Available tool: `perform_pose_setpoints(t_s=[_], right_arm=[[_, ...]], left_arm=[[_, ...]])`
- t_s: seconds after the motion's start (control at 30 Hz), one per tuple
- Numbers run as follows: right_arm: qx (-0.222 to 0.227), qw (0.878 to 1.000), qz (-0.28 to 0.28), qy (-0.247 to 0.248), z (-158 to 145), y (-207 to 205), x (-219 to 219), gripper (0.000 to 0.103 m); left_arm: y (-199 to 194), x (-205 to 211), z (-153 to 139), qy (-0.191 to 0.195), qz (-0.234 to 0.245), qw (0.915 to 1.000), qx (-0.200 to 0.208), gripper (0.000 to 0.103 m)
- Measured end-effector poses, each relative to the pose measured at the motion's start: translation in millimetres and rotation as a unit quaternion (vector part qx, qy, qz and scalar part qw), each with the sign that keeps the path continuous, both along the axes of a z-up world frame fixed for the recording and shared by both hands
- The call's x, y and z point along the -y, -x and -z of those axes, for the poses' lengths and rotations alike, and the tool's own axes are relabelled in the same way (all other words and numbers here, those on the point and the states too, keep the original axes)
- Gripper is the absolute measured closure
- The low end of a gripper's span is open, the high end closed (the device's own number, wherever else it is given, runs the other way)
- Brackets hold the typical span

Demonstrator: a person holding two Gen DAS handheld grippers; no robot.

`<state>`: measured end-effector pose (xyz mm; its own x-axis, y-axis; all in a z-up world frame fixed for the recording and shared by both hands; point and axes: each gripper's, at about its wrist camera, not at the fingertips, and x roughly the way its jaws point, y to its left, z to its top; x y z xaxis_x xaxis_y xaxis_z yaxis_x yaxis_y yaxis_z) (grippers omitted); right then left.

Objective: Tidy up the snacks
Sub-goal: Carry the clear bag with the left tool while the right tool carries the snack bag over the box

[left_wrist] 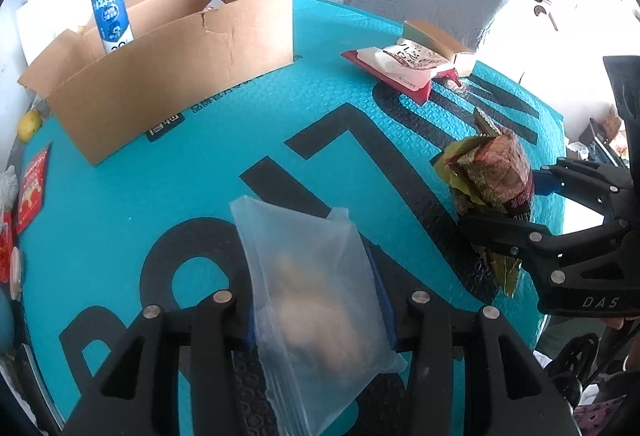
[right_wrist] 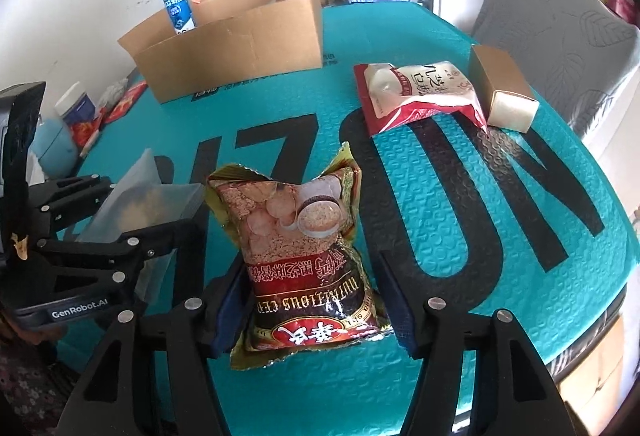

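bench (left_wrist: 160, 204) carries a teal bubble mat with big black letters. left hand-held gripper (left_wrist: 320, 312) is clenched on a frosted zip bag (left_wrist: 316, 300); the blue pads press both of its sides and the bag stands upright between the fingers, something pale and blurred inside. from the right wrist view the same bag (right_wrist: 140, 196) shows at the left edge, held in the left hand-held gripper (right_wrist: 132, 220).

right hand-held gripper (right_wrist: 316, 300) straddles a cereal packet (right_wrist: 304, 256), red and gold with a bowl printed on it. packet lies on the mat, top crumpled and pointing away from the camera. left pad sits just beside or touching the packet's edge, right pad stands clear with mat visible in the gap, so the gripper is released, not clamped. left wrist view shows the packet (left_wrist: 492, 188) from its side, between the fingers of the right hand-held gripper (left_wrist: 504, 208).

cardboard box (left_wrist: 172, 76) sits open at the far left of the mat, flaps up, with a blue and white tube (left_wrist: 111, 12) standing upright inside at its left end. far right of the mat: a white and red snack pouch (right_wrist: 416, 92) lying flat, touching a small gold carton (right_wrist: 500, 88) beside it. red packets (left_wrist: 32, 188) lie at the mat's left edge, and a yellow fruit (left_wrist: 29, 124) sits near the box's left corner.
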<state>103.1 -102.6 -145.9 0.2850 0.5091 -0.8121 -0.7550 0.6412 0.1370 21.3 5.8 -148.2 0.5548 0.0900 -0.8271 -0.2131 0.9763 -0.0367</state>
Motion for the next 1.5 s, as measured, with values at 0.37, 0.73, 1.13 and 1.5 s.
perform_pose_setpoints(t_s=[0.37, 0.73, 1.13, 1.5], right_arm=[[-0.002, 1.000, 0.004, -0.005, 0.0, -1.1, 1.0, 0.041], [0.007, 1.000, 0.012, -0.004, -0.8, 1.8, 1.8, 0.050], [-0.023, 0.999, -0.008, -0.045, -9.7, 7.6, -6.1, 0.055], [0.011, 0.997, -0.039, -0.066, -36.3, 9.6, -23.3, 0.055]], left_arm=[[9.2, 0.7, 4.2, -0.014, -0.023, 0.9992, 0.028, 0.038], [14.2, -2.8, -0.8, -0.025, -0.026, 0.9991, 0.024, 0.064], [16.3, -8.3, -35.1, -0.046, -0.020, 0.9962, 0.071, 0.064], [14.7, -13.1, -56.8, -0.039, -0.024, 0.9938, 0.101, 0.064]])
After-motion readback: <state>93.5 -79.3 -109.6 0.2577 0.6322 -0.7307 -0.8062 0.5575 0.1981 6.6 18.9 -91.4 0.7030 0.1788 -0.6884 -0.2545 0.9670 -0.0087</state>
